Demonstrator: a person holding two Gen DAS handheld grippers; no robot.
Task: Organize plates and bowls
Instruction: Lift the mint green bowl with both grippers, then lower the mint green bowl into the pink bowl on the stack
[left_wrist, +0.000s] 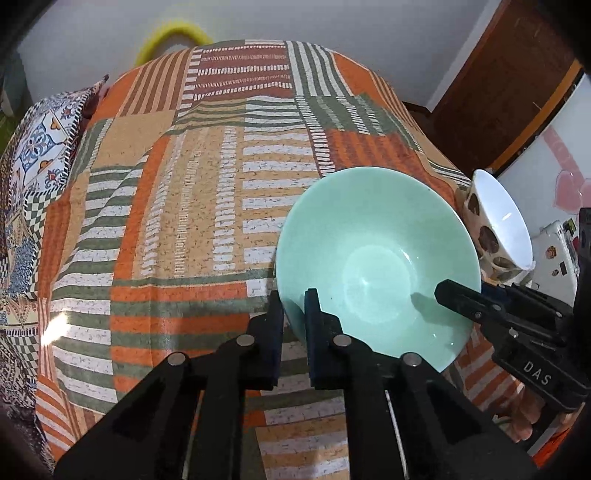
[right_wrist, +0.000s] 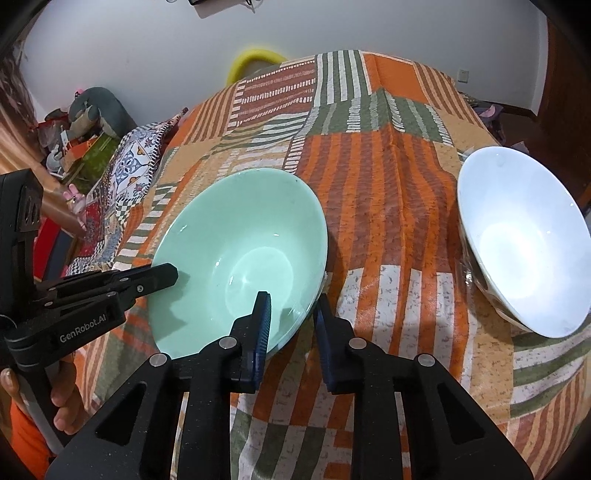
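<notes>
A mint green bowl (left_wrist: 376, 258) sits on the patterned tablecloth (left_wrist: 207, 192). My left gripper (left_wrist: 293, 295) is shut on the bowl's near-left rim, one finger inside and one outside. My right gripper (right_wrist: 291, 299) straddles the rim of the green bowl (right_wrist: 243, 254) on its right side, with a small gap left between its fingers. The right gripper also shows in the left wrist view (left_wrist: 469, 299). The left gripper shows in the right wrist view (right_wrist: 147, 280). A white bowl (right_wrist: 521, 240) with brown heart shapes on its outside (left_wrist: 495, 229) stands to the right.
The table is covered by an orange, green and tan striped cloth (right_wrist: 388, 177). A patterned cushion (left_wrist: 40, 155) lies at the left edge. A yellow curved thing (left_wrist: 173, 33) shows behind the far edge. A white appliance (left_wrist: 554, 158) stands at right.
</notes>
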